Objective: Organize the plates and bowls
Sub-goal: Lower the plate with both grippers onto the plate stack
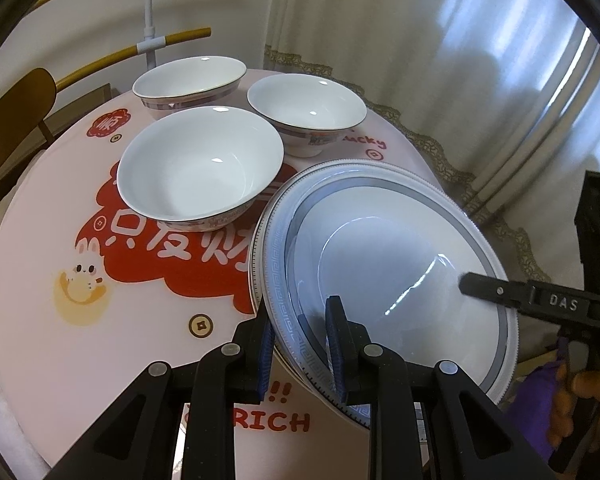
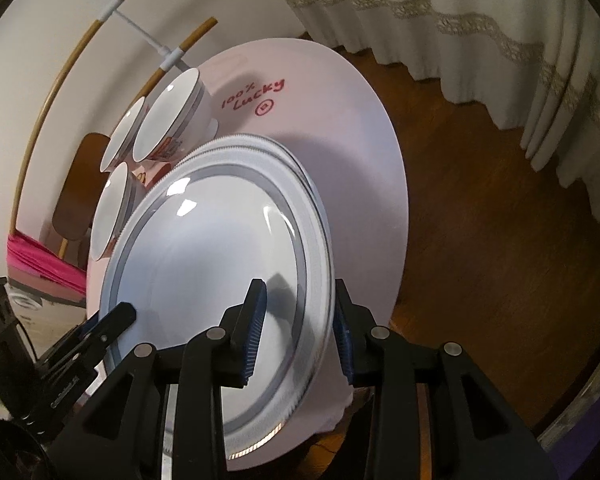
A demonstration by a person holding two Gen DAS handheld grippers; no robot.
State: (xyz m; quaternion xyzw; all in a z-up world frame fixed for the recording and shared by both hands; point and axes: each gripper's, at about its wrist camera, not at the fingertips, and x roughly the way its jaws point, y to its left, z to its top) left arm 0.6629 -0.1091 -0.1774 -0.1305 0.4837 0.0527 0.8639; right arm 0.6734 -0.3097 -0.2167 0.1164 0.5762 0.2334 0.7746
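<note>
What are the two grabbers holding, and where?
Both grip the top plate by its rim: left gripper on the near-left edge, right gripper on the opposite edge.

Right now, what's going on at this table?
A person is holding the top plate of a small stack with both tongs: the left tongs clamp its near rim, and the right tongs straddle the opposite rim. The top plate sits askew on the plates under it. Three bowls stand apart, unstacked, on the round table beyond the plates.
</note>
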